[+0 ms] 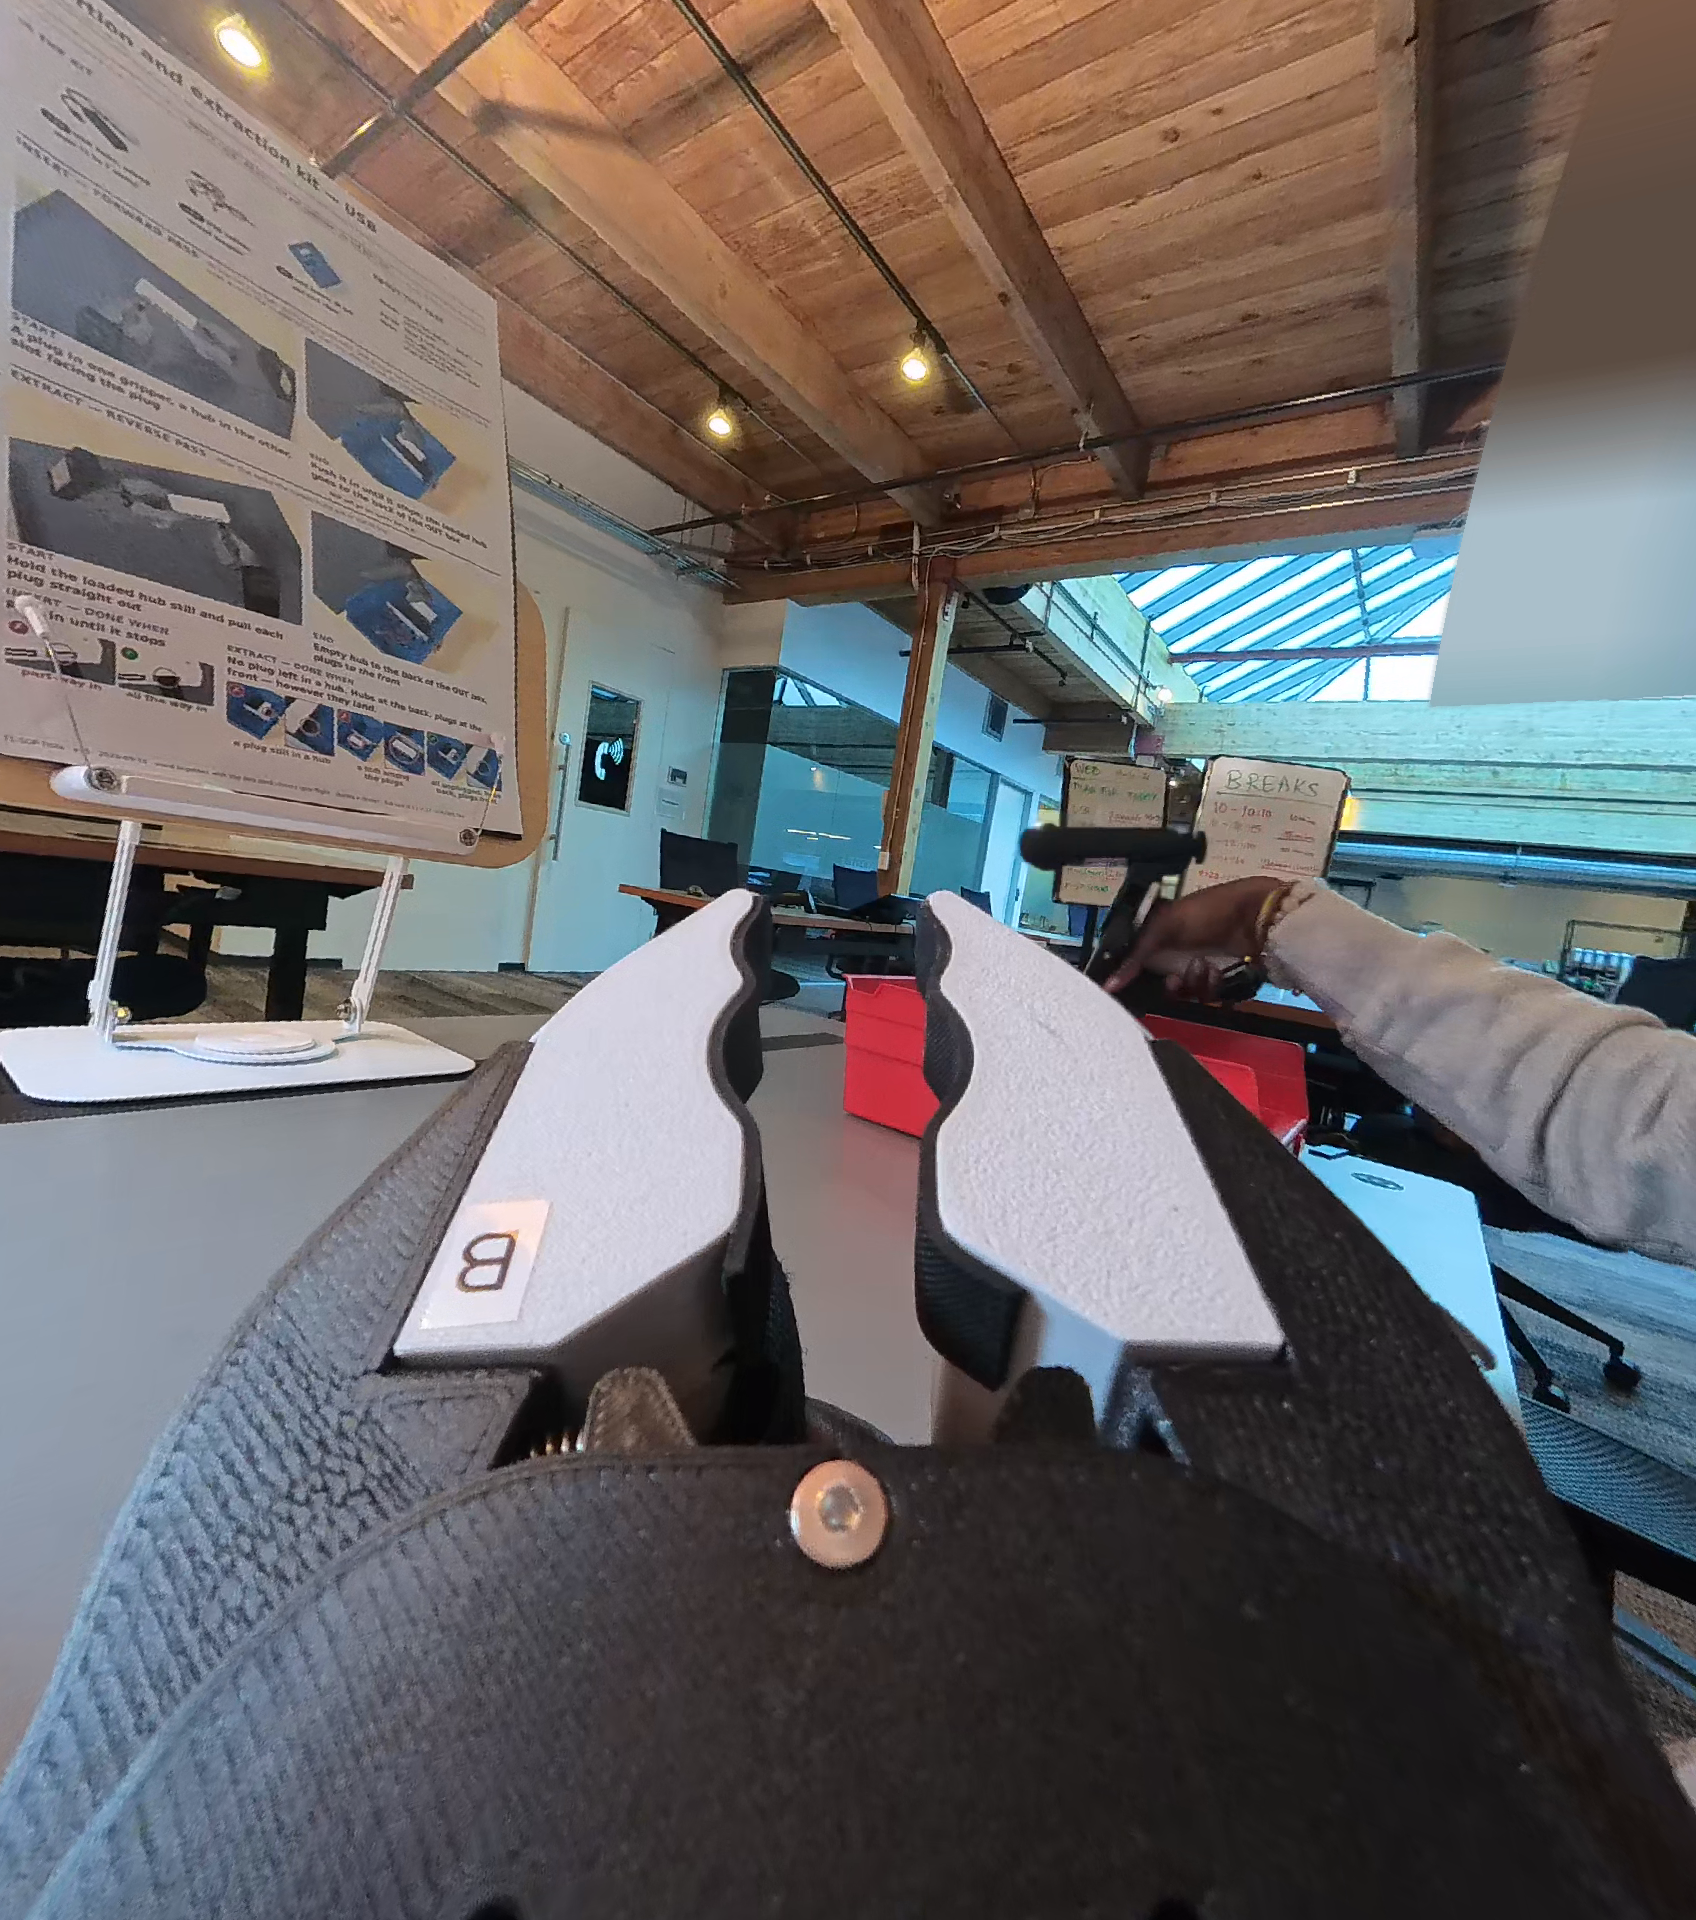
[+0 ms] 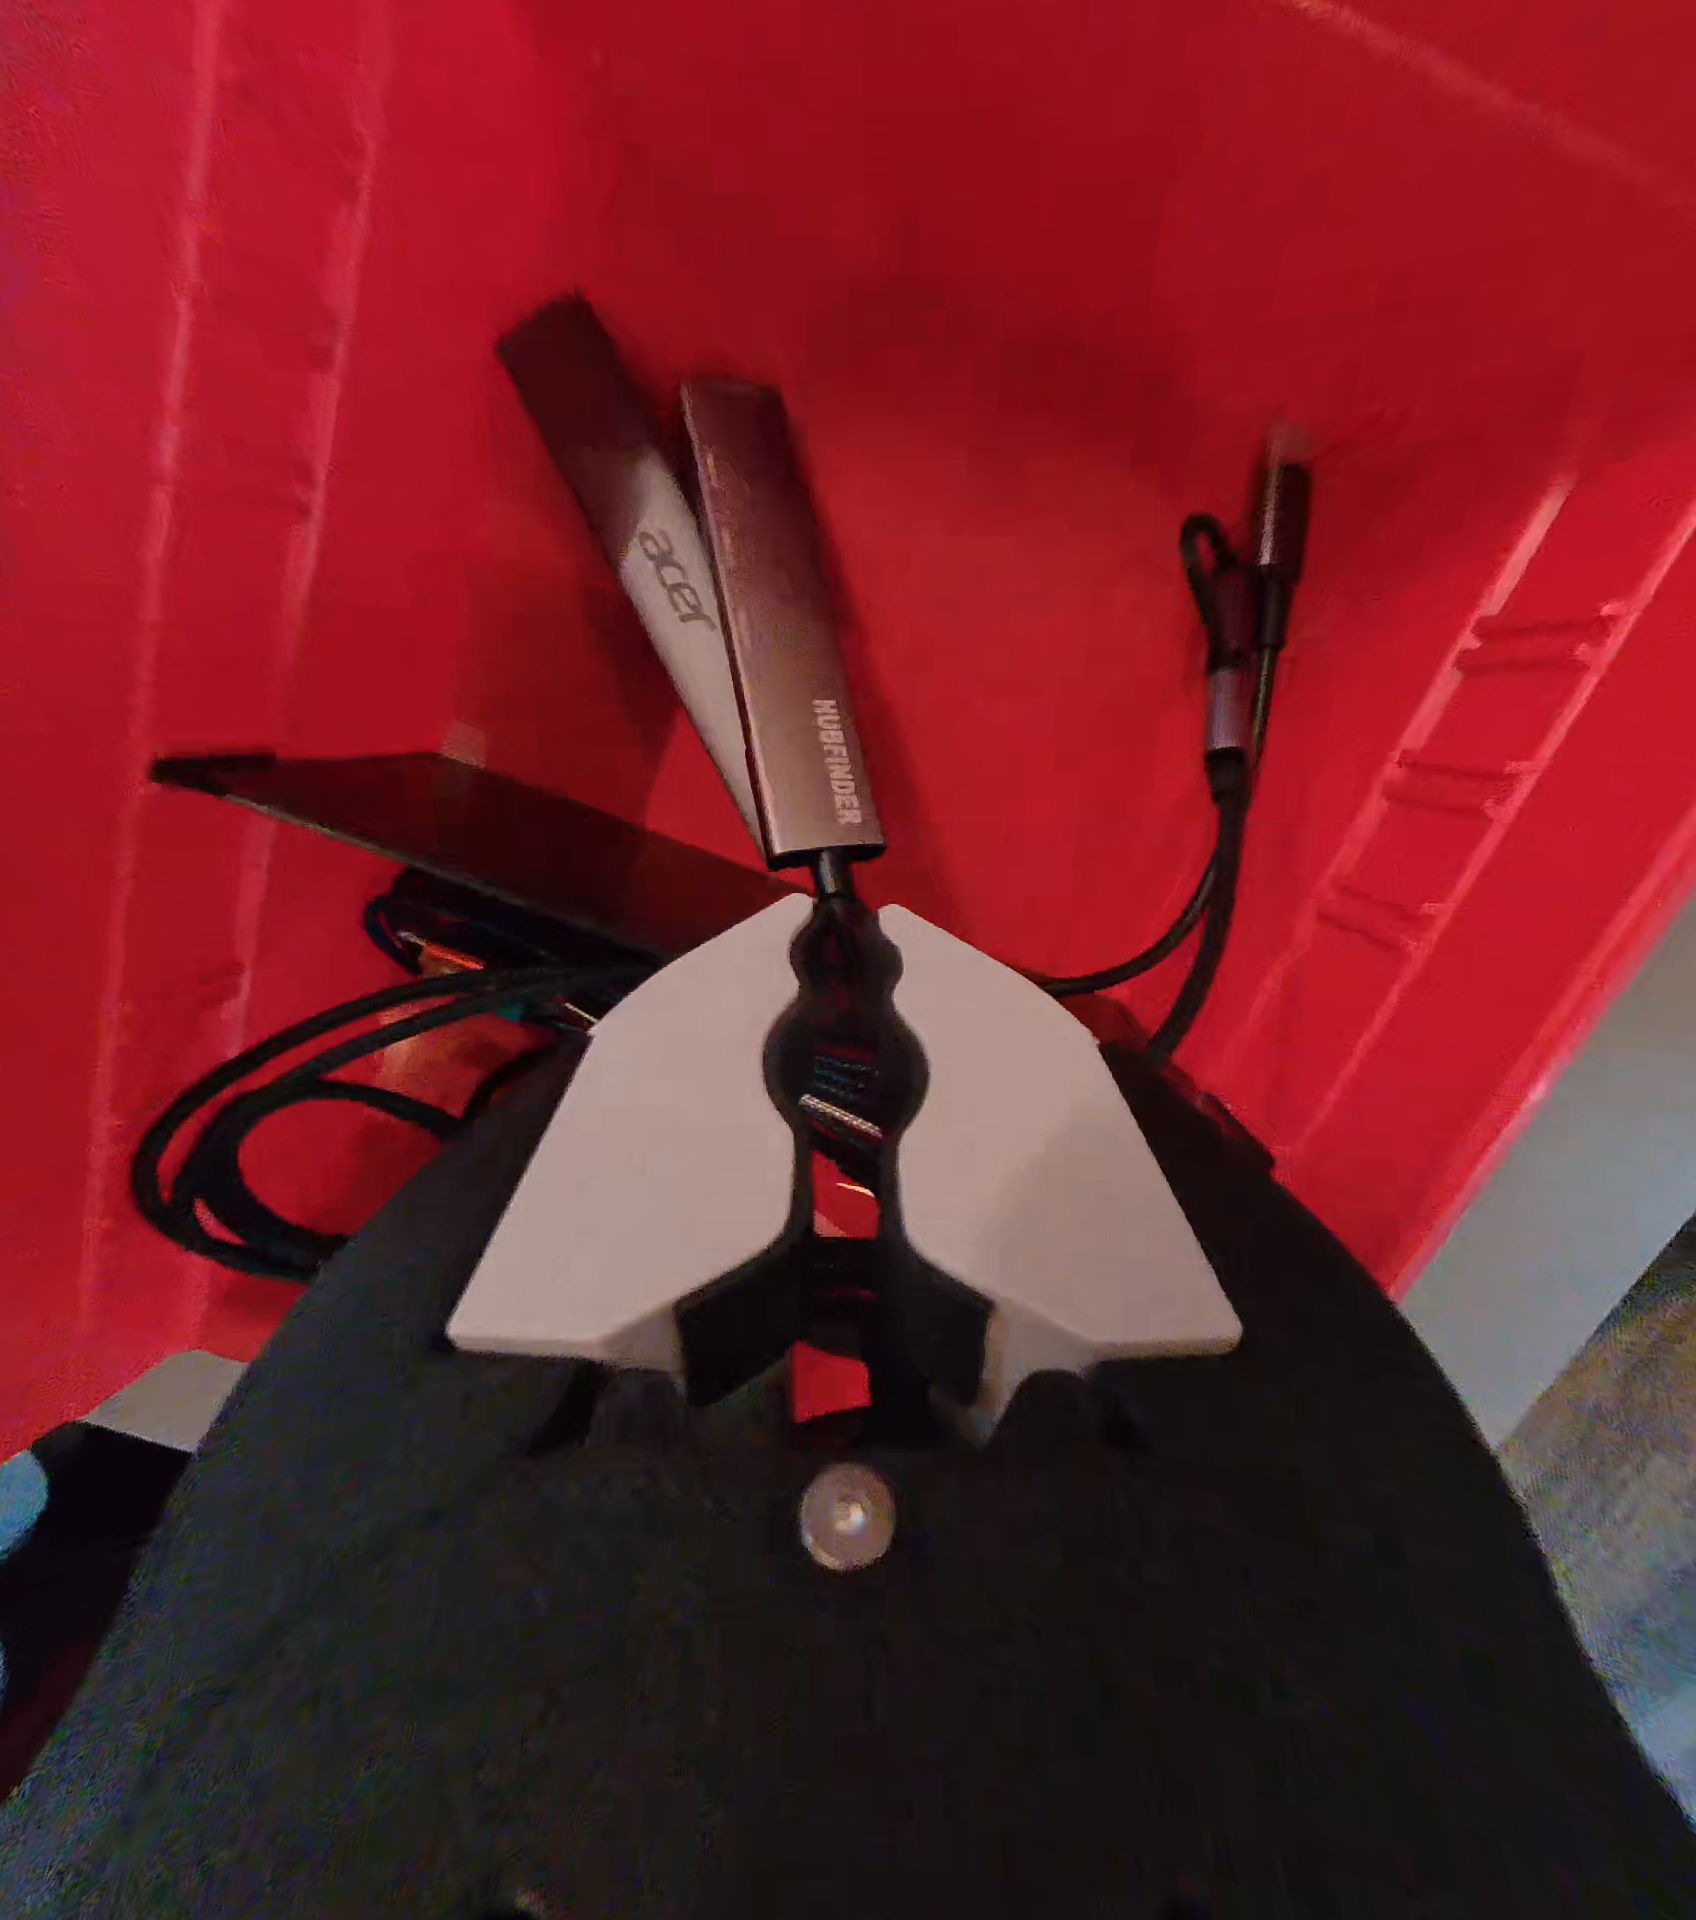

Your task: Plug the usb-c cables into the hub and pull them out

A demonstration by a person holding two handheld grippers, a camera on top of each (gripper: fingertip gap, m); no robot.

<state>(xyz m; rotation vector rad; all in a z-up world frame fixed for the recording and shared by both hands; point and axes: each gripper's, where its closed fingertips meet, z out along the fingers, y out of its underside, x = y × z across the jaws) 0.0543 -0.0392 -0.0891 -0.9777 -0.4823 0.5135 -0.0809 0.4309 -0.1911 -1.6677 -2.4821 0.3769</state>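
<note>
My right gripper (image 2: 844, 909) is down inside a red bin (image 2: 1031, 260). It is shut on the short black cable of a slim dark grey hub (image 2: 782, 623), right at the hub's near end. A silver hub (image 2: 662, 561) lies under that hub, and a flat dark hub (image 2: 470, 821) lies to the left. Black cables (image 2: 231, 1143) coil at the lower left. A USB-C cable (image 2: 1228, 727) with grey plugs lies at the right. My left gripper (image 1: 839, 914) is open and empty above the grey table (image 1: 96, 1247), pointing toward the red bin (image 1: 880, 1049).
A printed instruction sheet on a white stand (image 1: 231, 468) is at the table's far left. A person's hand (image 1: 1197, 935) and grey sleeve reach from the right over the bin. Office desks and whiteboards stand beyond the table.
</note>
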